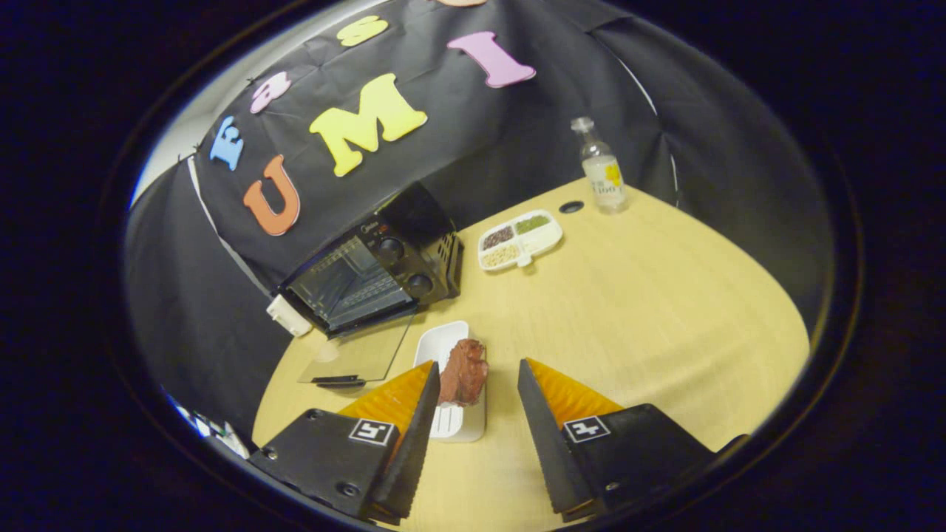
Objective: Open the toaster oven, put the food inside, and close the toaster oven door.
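Dim booth, light from overhead: wooden table [628, 295] evenly lit, cloth walls nearly black. Soft shadows under gripper [479, 377] fingers. Faint glare on toaster oven [373, 277] glass door (it lies open, flat). Strong fisheye bend twd edges; centre sharp, rim a bit soft.

The hand-held gripper [477, 377] is seen spread wide above the desk [650, 310]; a brown food piece [463, 371] on a white tray [443, 347] lies between its fingers. Beyond, the toaster oven [373, 270] stands with its glass door [358, 356] lowered.
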The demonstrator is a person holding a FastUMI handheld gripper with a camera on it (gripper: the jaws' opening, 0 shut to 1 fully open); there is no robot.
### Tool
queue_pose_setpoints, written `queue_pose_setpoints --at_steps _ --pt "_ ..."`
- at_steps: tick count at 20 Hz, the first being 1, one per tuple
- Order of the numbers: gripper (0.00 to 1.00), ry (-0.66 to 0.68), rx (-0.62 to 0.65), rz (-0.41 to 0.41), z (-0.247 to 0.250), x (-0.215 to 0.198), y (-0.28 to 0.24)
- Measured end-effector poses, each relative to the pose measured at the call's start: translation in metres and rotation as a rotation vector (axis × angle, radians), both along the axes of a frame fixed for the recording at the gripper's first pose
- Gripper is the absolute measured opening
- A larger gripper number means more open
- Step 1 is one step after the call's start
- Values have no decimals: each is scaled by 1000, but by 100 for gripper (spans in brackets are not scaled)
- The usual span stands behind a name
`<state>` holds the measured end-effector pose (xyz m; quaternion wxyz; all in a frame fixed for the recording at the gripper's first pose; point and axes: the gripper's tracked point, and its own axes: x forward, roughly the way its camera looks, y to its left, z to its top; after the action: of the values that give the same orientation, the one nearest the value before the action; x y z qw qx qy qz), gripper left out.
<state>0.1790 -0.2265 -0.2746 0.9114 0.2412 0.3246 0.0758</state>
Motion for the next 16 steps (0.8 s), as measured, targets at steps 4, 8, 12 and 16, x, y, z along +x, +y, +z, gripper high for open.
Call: queue_pose_setpoints --at_steps 4,8,12,16 --pt "34 28 96 38 -10 -3 10" --pt "13 -23 38 65 8 -15 12" --pt "12 -96 -158 59 32 -19 6" --pt "12 -161 -223 65 62 -24 21"
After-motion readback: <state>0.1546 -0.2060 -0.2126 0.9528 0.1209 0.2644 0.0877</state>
